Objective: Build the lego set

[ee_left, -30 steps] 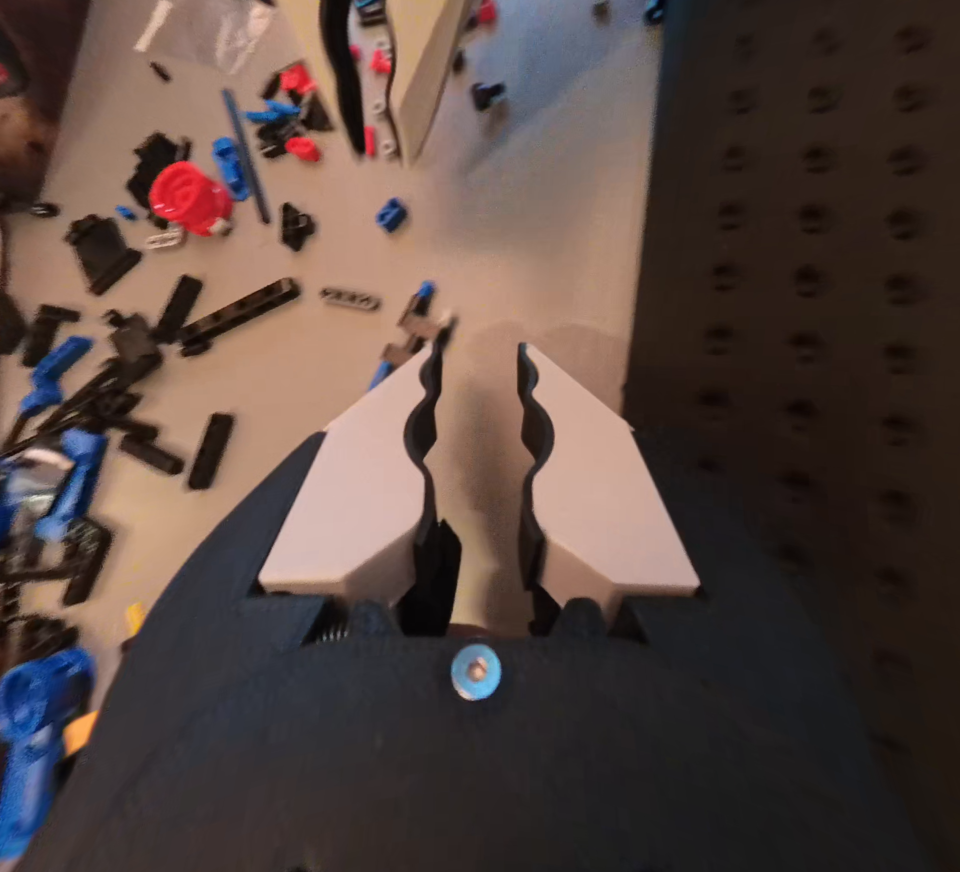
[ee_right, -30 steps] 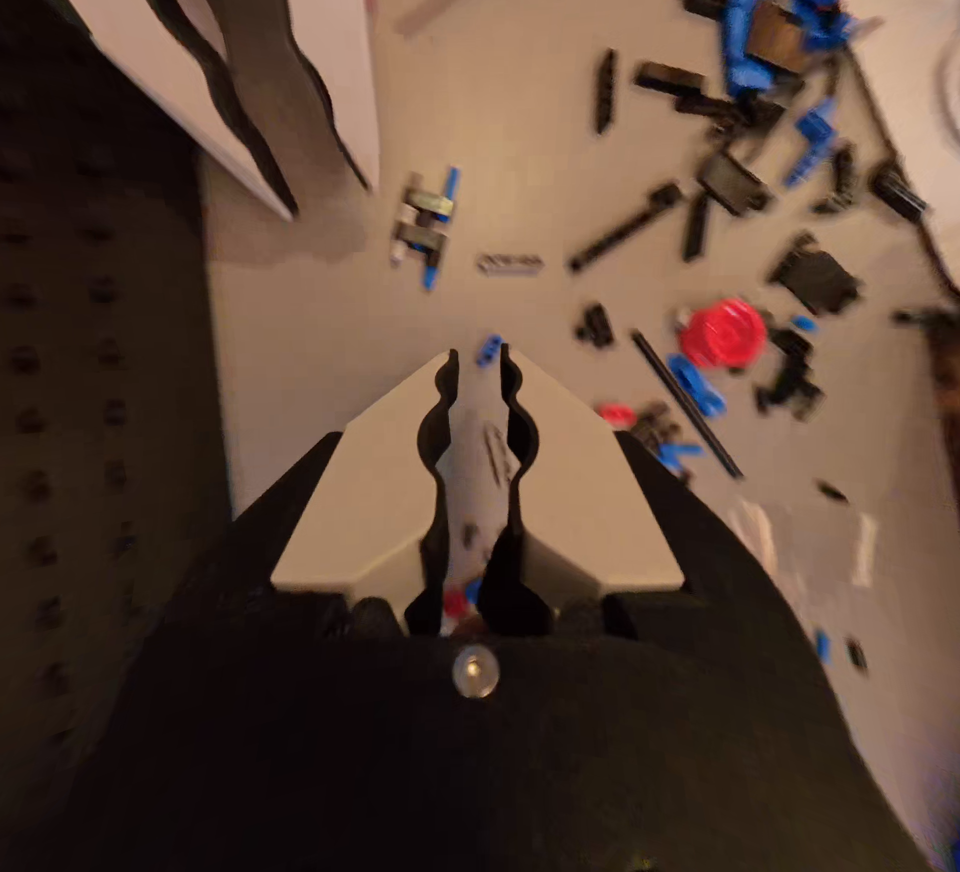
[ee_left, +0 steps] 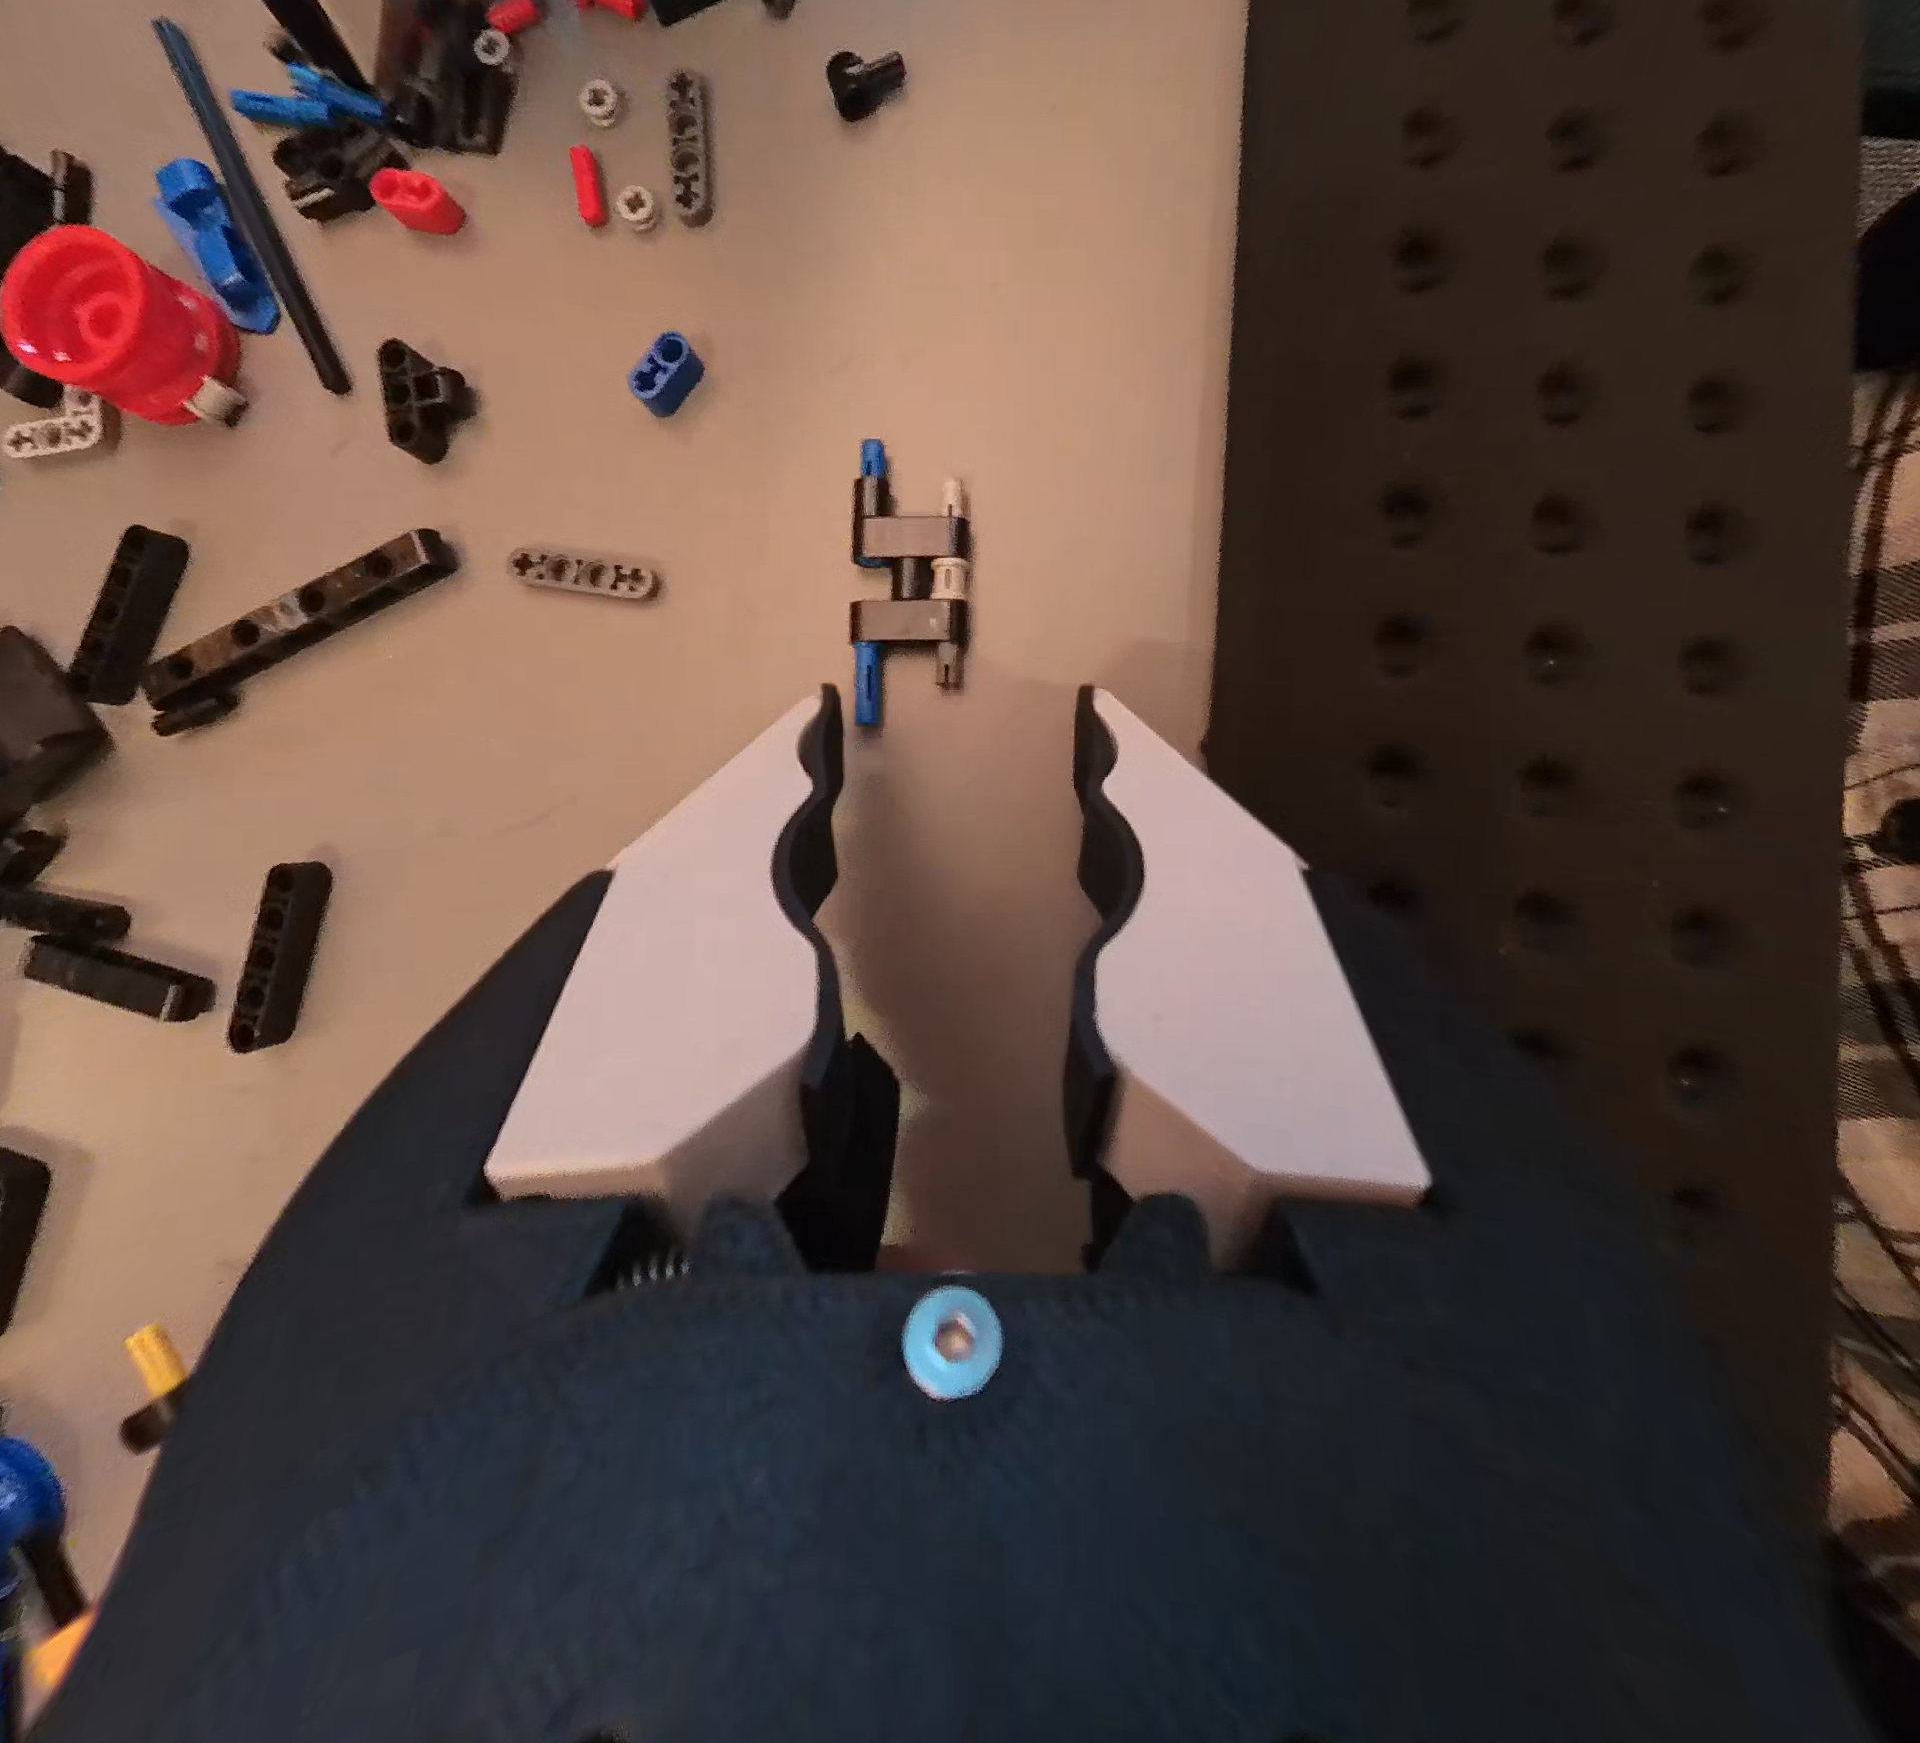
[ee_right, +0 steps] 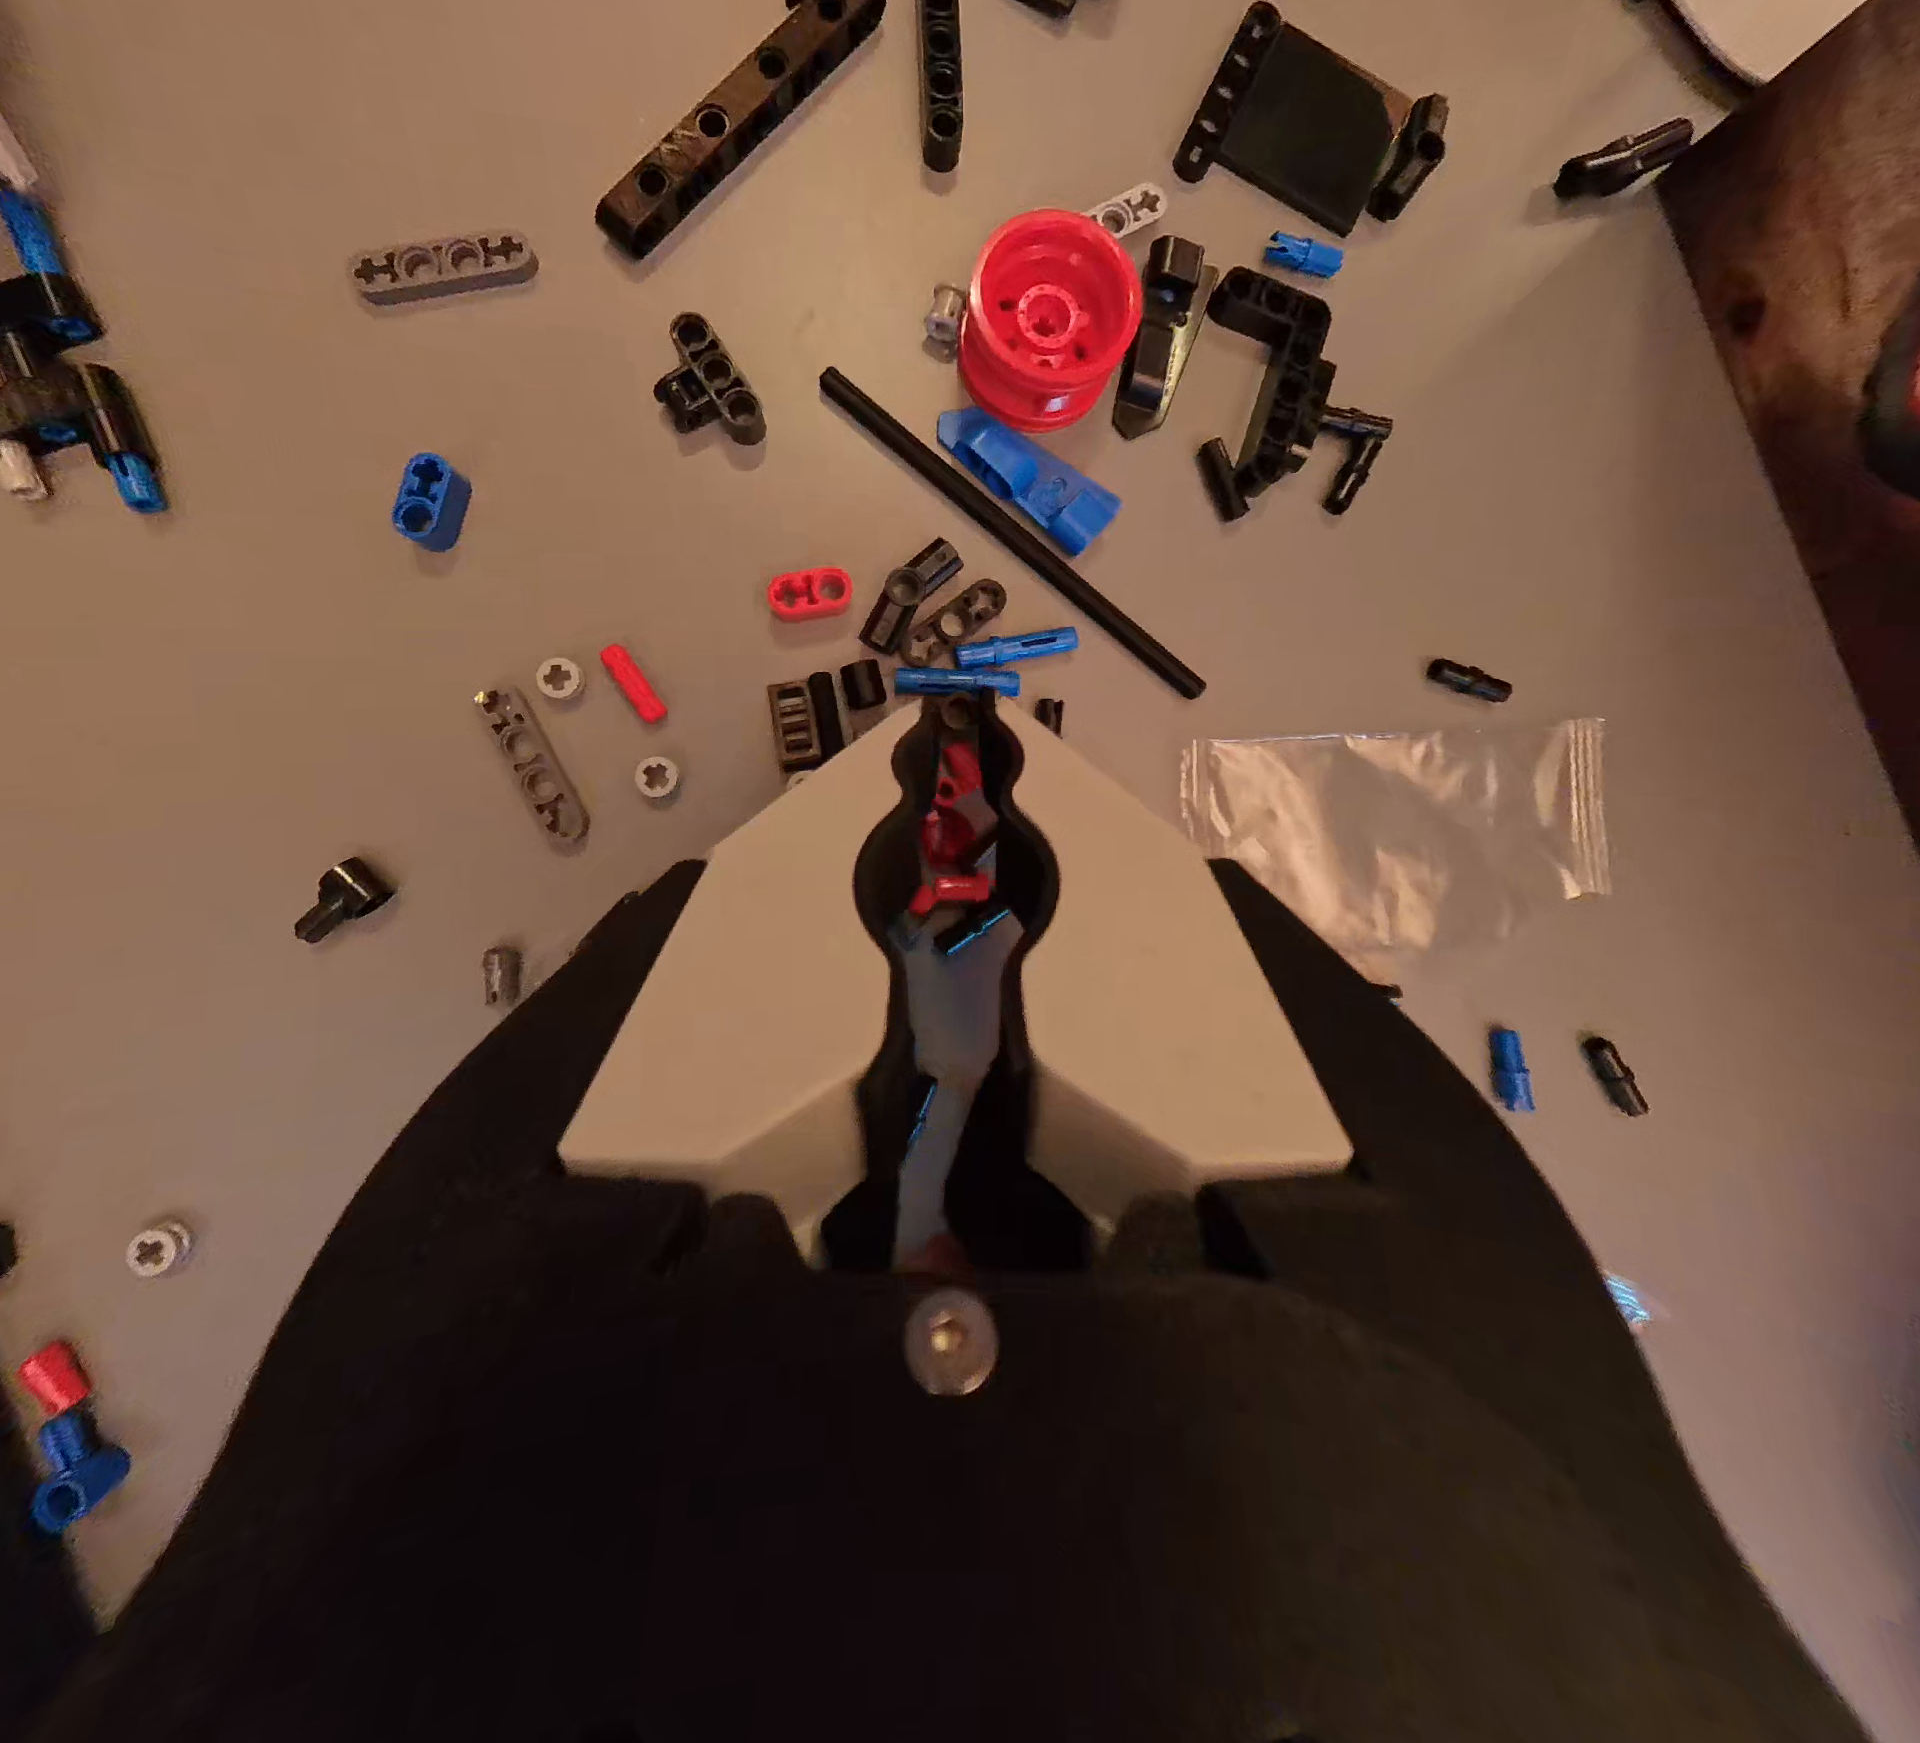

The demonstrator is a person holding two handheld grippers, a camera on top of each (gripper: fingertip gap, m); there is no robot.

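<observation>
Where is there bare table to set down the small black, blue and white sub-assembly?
Clearest patch: the table strip between the blue two-hole connector and the dark perforated board, just beyond the small black, blue and white sub-assembly. Bare too near the clear plastic bag. Crowded: around the red wheel hub and the right gripper.
</observation>
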